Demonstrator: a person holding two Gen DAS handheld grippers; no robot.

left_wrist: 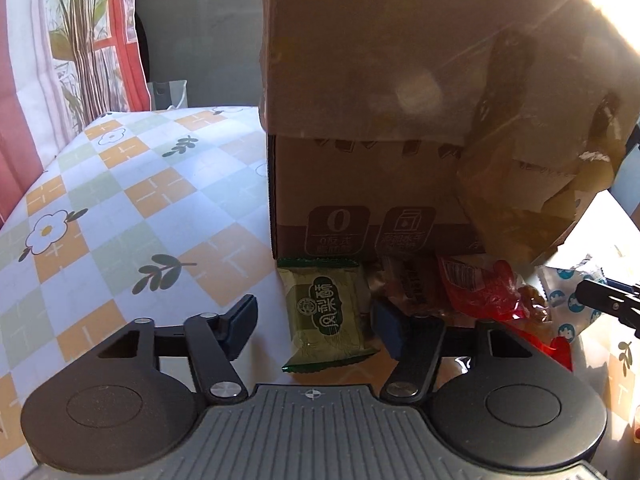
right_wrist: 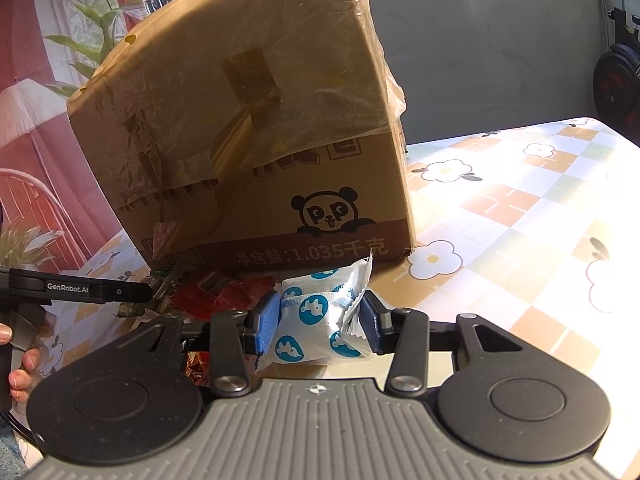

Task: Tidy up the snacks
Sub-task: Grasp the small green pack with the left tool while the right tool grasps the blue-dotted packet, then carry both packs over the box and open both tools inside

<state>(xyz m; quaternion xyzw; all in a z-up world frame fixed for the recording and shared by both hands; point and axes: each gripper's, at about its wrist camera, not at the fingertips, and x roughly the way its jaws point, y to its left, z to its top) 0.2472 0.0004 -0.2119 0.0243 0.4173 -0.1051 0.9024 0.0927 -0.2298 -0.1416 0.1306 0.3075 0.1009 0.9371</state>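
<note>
The right gripper (right_wrist: 320, 322) is clamped on a white foil snack pouch printed with blue rabbit roundels (right_wrist: 320, 320); both blue pads are pressed against its sides, and the pouch is held just in front of the tall brown cardboard box with a panda print (right_wrist: 256, 152). The left gripper (left_wrist: 316, 322) is seen with its jaws apart around a flat green wrapped cake bearing a round seal (left_wrist: 326, 312); neither pad is touching the wrapper, which lies on the checked floral tablecloth (left_wrist: 120, 200) against the foot of the box. Just beside the cake a crumpled red plastic snack packet (left_wrist: 480, 292) is heaped with other wrappers.

A slip is judged likely for the pouch: it is slick and puffed, and gripped only at its edges. The flat cake could be skidded under the box or pinched together with the neighbouring wrappers.
</note>
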